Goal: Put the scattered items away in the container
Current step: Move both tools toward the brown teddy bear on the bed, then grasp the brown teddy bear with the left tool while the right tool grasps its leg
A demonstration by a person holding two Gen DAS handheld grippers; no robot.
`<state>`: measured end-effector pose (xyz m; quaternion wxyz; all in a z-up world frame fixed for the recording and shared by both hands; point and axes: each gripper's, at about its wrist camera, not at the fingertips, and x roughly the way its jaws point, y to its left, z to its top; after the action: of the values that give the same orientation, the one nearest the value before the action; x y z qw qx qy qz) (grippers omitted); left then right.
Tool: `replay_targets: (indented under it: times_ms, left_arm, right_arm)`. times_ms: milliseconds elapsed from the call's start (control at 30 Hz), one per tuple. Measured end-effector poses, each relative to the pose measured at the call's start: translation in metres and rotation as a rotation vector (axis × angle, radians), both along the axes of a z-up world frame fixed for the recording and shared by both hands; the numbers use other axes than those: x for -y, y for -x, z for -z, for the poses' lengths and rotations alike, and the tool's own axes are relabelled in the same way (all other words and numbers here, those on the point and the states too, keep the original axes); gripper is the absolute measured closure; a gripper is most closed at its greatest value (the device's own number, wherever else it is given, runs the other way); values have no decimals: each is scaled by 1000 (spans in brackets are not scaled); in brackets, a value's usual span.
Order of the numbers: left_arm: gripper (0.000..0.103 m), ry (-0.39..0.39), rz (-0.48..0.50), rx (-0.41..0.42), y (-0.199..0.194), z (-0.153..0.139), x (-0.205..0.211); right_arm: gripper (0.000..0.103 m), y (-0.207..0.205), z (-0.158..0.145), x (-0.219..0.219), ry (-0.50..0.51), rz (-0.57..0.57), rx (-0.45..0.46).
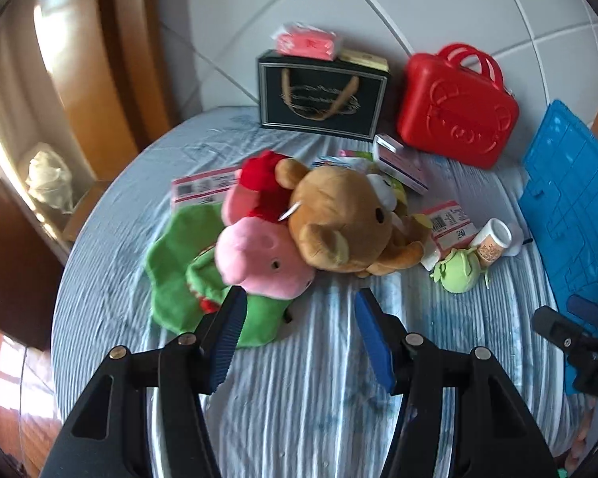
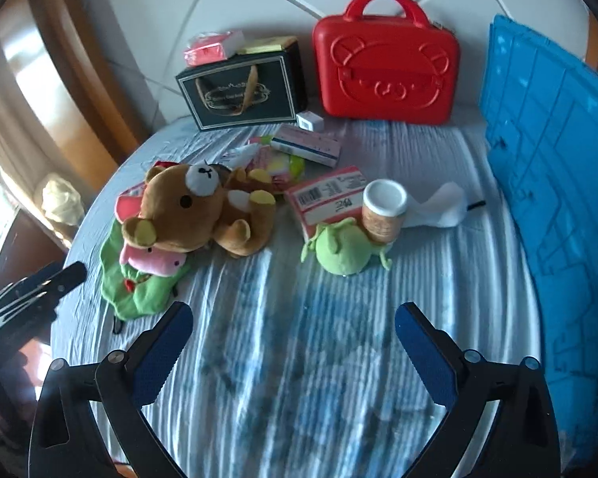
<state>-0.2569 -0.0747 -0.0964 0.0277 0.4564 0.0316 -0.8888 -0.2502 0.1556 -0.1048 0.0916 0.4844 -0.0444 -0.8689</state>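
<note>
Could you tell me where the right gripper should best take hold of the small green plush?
Probably around its round body, coming from the near side: it faces the open right gripper, while the white-lidded jar and barcode box crowd behind it.

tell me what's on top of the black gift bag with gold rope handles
On the black gift bag lie a pink-red packet in clear wrap and a flat gold box, side by side. The bag's inside is covered by them, so its contents cannot be seen.

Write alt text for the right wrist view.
An open right hand-held gripper hovers empty over a striped blue bedsheet strewn with a brown plush bear, small green plush toy and white-lidded jar.
</note>
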Motion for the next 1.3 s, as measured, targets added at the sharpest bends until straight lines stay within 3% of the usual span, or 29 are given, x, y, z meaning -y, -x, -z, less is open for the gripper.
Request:
replay_targets:
  times_ms: [233, 433, 467, 500, 567, 633, 700, 833, 933, 1067, 1167, 1300]
  left_arm:
    - [48, 30, 32, 48, 69, 27, -21]
    - [47, 15, 46, 90, 97, 53, -22]
    - [40, 5, 53, 86, 99, 53, -21]
    - [25, 14, 52, 81, 100, 54, -21]
    - [18, 40, 54, 75, 102, 59, -20]
    - [18, 28, 55, 75, 104, 62, -17]
    - [18, 6, 77, 75, 105, 62, -15]
    - [18, 45, 122, 44, 103, 67, -22]
    - [18, 17, 137, 43, 107, 75, -24]
    - [19, 53, 173, 18, 110, 80, -33]
    - [22, 59, 178, 14, 109, 80, -33]
    - [23, 46, 178, 25, 105, 79, -30]
  right_arm:
    - [0, 56, 16, 3, 57, 5, 36]
    - [0, 98, 40, 18, 65, -33, 65]
    - [0, 104, 46, 21, 69, -44, 75]
    - [3, 110, 51, 25, 74, -55, 83]
    - [15, 120, 60, 31, 81, -73, 97]
    - [26, 132, 73, 38, 85, -81, 115]
    - [27, 141, 84, 42, 89, -83, 138]
    - [32, 151, 102, 49, 108, -99, 151]
    - [40, 157, 114, 51, 125, -110, 164]
    - [61, 161, 117, 55, 165, -147, 144]
    - [65, 160, 115, 62, 137, -171, 120]
    - [65, 159, 116, 51, 189, -116, 110]
